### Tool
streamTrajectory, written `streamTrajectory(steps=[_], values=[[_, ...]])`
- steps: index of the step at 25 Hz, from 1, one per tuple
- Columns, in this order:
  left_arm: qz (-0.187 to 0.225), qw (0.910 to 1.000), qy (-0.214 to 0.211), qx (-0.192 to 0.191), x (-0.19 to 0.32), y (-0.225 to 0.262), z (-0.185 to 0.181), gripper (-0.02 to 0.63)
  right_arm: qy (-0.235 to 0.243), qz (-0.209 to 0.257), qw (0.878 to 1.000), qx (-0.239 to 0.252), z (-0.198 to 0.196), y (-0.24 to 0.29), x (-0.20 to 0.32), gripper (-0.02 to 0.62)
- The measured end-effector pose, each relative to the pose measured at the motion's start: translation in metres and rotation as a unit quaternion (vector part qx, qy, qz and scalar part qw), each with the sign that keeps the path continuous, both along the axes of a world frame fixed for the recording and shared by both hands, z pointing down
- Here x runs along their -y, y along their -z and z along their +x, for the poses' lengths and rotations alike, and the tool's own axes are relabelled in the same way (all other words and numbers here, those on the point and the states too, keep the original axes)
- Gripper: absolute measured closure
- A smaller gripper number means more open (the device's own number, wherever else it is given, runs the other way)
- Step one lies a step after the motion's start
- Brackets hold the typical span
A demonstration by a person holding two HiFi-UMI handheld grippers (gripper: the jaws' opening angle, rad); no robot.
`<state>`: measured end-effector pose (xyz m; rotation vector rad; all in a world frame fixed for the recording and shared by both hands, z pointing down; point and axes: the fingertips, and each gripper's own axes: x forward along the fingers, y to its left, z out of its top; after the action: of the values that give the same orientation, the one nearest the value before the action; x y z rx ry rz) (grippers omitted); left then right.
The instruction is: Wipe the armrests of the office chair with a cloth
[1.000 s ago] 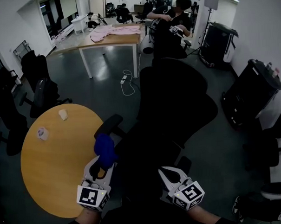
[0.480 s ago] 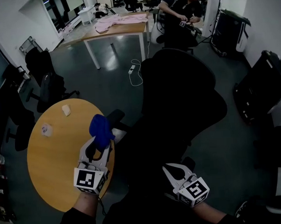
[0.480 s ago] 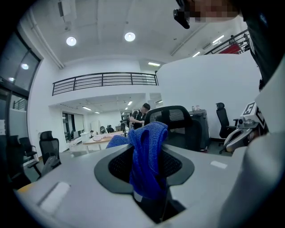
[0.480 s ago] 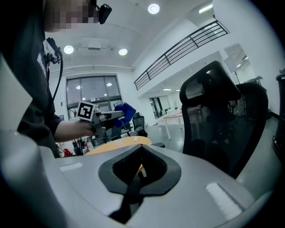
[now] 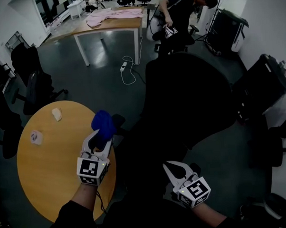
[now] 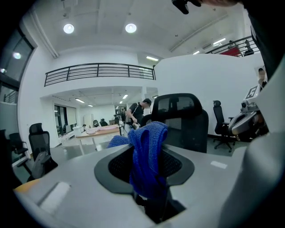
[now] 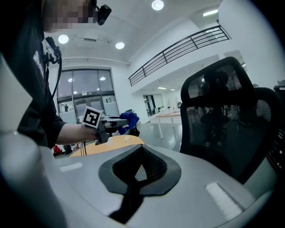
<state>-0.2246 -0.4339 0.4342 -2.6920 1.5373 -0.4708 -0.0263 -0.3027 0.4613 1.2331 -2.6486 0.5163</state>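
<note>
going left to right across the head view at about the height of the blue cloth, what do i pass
crumpled white scrap → pale scrap → blue cloth, clamped in the left claw → office chair → black case

Open office, long desk (image 5: 116, 23), office chair (image 5: 189, 97)

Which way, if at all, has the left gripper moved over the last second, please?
Yes: the left gripper, holding the blue cloth, moved forward along the round table's right edge towards the chair's armrest.
</note>
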Motion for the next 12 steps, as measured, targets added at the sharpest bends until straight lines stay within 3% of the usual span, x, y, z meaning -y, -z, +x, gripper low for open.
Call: streamTrajectory(steps=[5, 12], values=[[-0.014, 0.9993, -0.014, 0.033, 0.050, -0.029, -0.019, 0.446, 0.006, -0.006, 1.000, -0.016, -0.028, -0.014, 0.029, 0.591], [-0.049, 0.9928, -0.071, 0.084, 0.107, -0.081, -0.012, 0.446, 0.020, -0.042, 0.998, -0.033, -0.049, -0.036, 0.042, 0.591]])
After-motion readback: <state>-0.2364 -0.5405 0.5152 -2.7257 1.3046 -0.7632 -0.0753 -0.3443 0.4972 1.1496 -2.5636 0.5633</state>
